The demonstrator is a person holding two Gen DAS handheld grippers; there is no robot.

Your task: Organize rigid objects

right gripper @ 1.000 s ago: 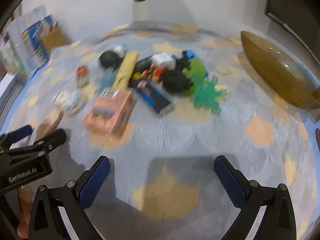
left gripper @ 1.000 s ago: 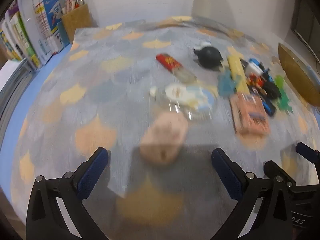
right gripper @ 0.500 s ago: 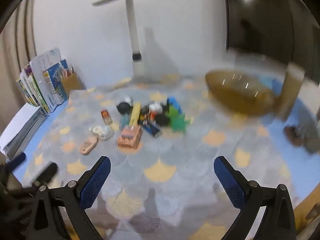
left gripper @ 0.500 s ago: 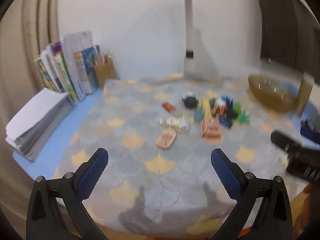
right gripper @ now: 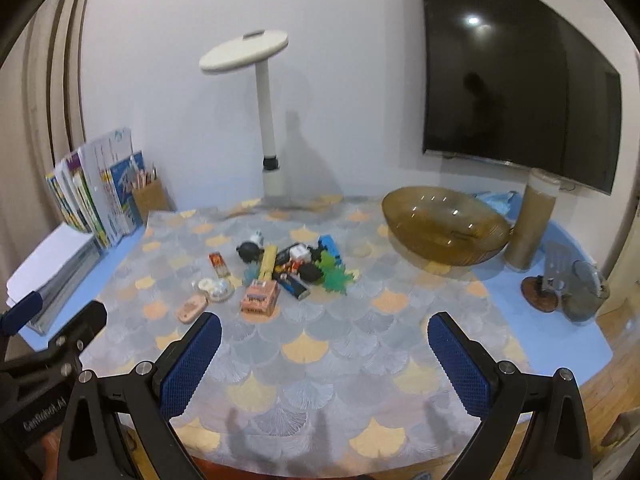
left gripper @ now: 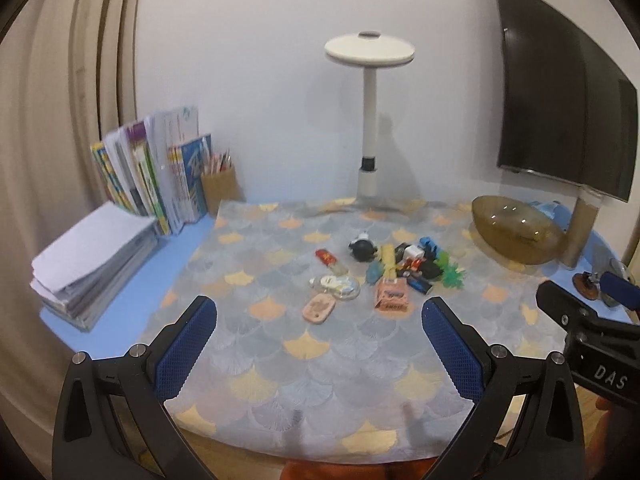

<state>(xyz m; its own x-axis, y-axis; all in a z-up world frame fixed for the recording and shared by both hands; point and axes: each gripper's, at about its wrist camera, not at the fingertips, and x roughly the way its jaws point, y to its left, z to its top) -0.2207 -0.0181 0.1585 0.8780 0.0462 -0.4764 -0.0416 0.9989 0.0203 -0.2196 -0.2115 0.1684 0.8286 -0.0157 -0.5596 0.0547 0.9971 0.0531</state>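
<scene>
A: Where are the toys [right gripper: 288, 268]?
B: Heaped on the cloth, well ahead of both grippers. None sits in the bowl [right gripper: 444, 224], farther off to the right.
A: So nothing sorted?
B: Seemingly not. Left gripper [left gripper: 319, 334] and right gripper [right gripper: 325, 350] are spread wide, empty.

A: What fills the upper right of the frame?
B: A dark wall screen [right gripper: 516, 76], above a cardboard tube [right gripper: 530, 220].
A: And at left?
B: Upright books [left gripper: 156, 172], a pencil holder [left gripper: 219, 190], stacked papers [left gripper: 94, 256]. A white lamp [left gripper: 370, 120] stands at centre back of the bench [left gripper: 304, 344].
</scene>
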